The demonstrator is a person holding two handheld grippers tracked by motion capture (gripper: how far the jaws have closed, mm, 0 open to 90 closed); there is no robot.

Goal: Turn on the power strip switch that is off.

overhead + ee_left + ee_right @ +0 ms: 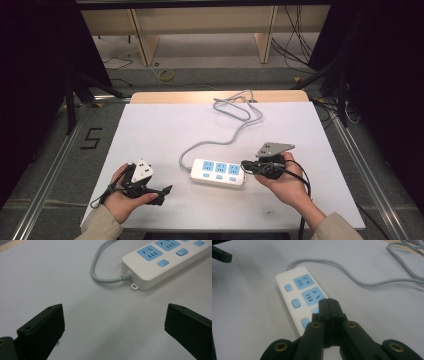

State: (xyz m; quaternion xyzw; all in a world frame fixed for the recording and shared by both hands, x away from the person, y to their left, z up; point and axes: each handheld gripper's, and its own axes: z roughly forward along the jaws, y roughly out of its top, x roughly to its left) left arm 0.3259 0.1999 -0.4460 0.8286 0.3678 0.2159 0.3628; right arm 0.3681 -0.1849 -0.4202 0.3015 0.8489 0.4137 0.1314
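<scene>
Partly behind closed jaws, power strip [298,296] socket

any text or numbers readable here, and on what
"5": a black mark on the floor left of the table, reading like that digit.
Power strip: no brand or lettering readable on its white body, blue sockets or blue buttons.
Grippers: no readable marking.

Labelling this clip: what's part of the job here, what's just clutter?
In the job:
power strip
its grey cord
right gripper, shut, over the strip's near end
left gripper, open, short of the strip

Lying about:
yellow cable coil on the floor
black floor cables
</scene>
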